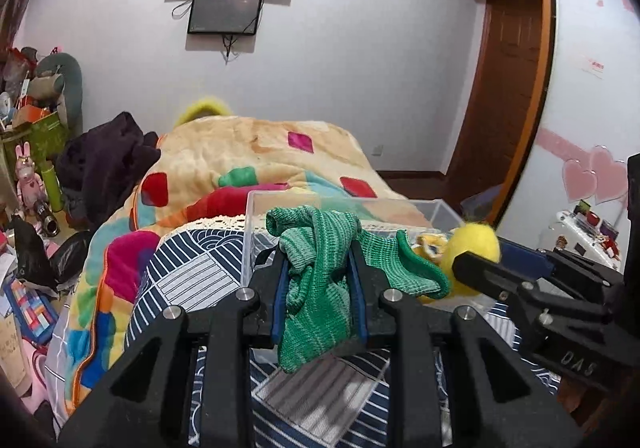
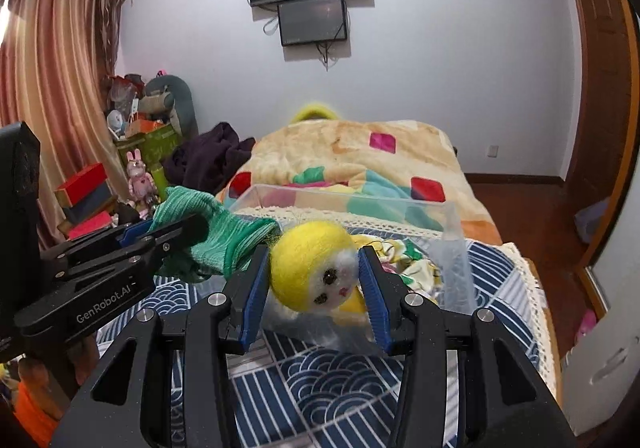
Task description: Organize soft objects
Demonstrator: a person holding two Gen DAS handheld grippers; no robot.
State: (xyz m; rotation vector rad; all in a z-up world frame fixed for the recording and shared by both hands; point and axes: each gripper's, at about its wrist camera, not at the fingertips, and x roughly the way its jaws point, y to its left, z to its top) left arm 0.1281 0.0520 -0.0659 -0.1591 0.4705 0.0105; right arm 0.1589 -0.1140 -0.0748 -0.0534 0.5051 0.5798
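My left gripper is shut on a green knitted cloth, which hangs between its blue pads above the near edge of a clear plastic box on the bed. The cloth also shows in the right wrist view, held by the left gripper. My right gripper is shut on a yellow felt doll with a white face, held over the box. In the left wrist view the doll and right gripper sit at the right. Another yellow-patterned soft item lies inside the box.
The box rests on a blue-and-white patterned cover on a bed with a colourful blanket. A dark garment lies at the bed's left. Cluttered boxes and toys stand left; a wooden wardrobe stands right.
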